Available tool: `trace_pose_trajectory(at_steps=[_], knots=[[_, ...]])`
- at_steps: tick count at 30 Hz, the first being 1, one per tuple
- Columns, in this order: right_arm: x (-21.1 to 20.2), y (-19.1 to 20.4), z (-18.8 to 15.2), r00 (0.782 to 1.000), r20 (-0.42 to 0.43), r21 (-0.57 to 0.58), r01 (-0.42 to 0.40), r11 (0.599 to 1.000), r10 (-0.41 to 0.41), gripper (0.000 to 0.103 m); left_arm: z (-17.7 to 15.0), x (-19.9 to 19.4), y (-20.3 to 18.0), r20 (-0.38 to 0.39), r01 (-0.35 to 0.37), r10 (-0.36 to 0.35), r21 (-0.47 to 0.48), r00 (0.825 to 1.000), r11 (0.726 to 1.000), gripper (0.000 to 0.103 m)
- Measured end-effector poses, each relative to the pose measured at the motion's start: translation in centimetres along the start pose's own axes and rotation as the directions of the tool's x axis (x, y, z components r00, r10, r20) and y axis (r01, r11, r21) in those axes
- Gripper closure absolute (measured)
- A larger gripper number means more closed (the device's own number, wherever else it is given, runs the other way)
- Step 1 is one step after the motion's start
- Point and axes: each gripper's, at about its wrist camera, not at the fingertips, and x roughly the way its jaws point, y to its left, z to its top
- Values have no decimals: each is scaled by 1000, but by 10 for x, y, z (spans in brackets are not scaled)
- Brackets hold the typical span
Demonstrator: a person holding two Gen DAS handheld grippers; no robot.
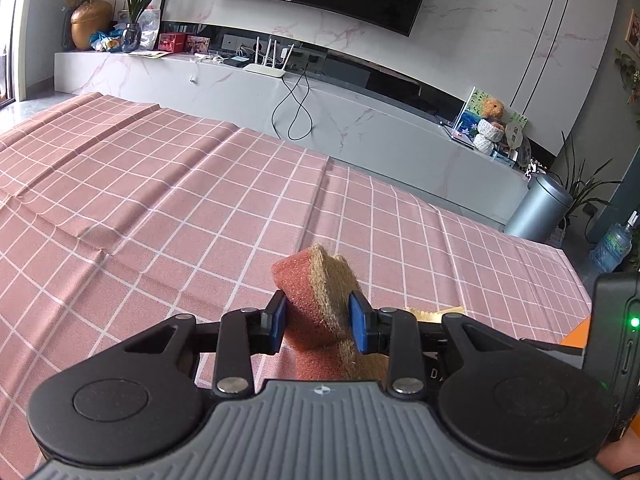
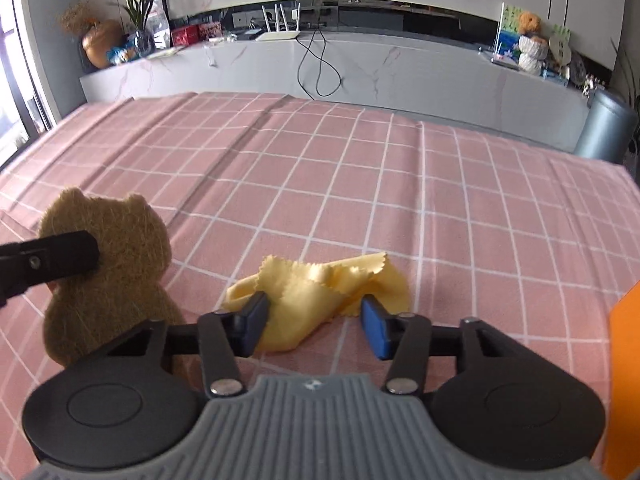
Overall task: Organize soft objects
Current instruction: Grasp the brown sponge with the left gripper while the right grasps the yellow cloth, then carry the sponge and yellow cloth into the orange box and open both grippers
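Note:
My left gripper (image 1: 318, 318) is shut on a bear-shaped sponge (image 1: 316, 284) with a red foam side and a tan scouring side, held above the pink checked tablecloth (image 1: 180, 200). The same sponge shows at the left of the right wrist view (image 2: 120, 248), with a black finger of the left gripper (image 2: 60, 258) pressed on its tan face. My right gripper (image 2: 316, 330) is open, its blue pads either side of a crumpled yellow cloth (image 2: 320, 292) lying on the tablecloth (image 2: 360, 180). A corner of the yellow cloth (image 1: 432, 314) peeks out behind the left gripper.
An orange object (image 2: 626, 360) stands at the table's right edge, also visible in the left wrist view (image 1: 578, 334). Beyond the table runs a grey marble TV console (image 1: 360, 120) with a router and plants. A grey bin (image 1: 540, 208) stands on the floor at right.

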Motion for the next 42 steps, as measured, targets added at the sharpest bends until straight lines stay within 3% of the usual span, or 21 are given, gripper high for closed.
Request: trace_pose_trajectory(at_steps=[1, 2, 3, 7, 16, 26, 31, 37, 42], knots=[[-1, 0, 0, 1000, -1, 3, -1, 1000, 1, 69, 0, 0, 0, 0, 0, 0, 1, 1000, 1000, 66], [-1, 1, 1, 1000, -7, -7, 0, 1000, 0, 90, 0, 0, 0, 1, 0, 0, 1, 1000, 1000, 66], [-2, 3, 1, 1000, -19, -20, 0, 1000, 0, 102, 0, 0, 0, 0, 1, -1, 0, 1000, 1000, 66], [-9, 4, 1, 1000, -28, -28, -6, 1000, 6, 103, -1, -5, 0, 5, -2, 2, 0, 1000, 1000, 66], [-78, 5, 1, 997, 72, -14, -30, 999, 31, 103, -1, -38, -12, 44, 9, -10, 5, 999, 1000, 66], [-179, -30, -16, 980, 190, 1, -58, 998, 57, 103, 2, -87, -49, 79, 111, -114, 39, 990, 993, 66], [-229, -77, -25, 969, 244, -3, 20, 1000, -19, 103, 2, -101, -88, 66, 243, -248, 70, 966, 967, 66], [-274, -139, -39, 949, 280, 30, 145, 989, -148, 103, -5, -104, -150, 21, 387, -393, 127, 919, 913, 66], [-299, -182, -48, 927, 291, 40, 234, 971, -235, 103, -9, -99, -204, -23, 488, -493, 197, 870, 851, 66]])
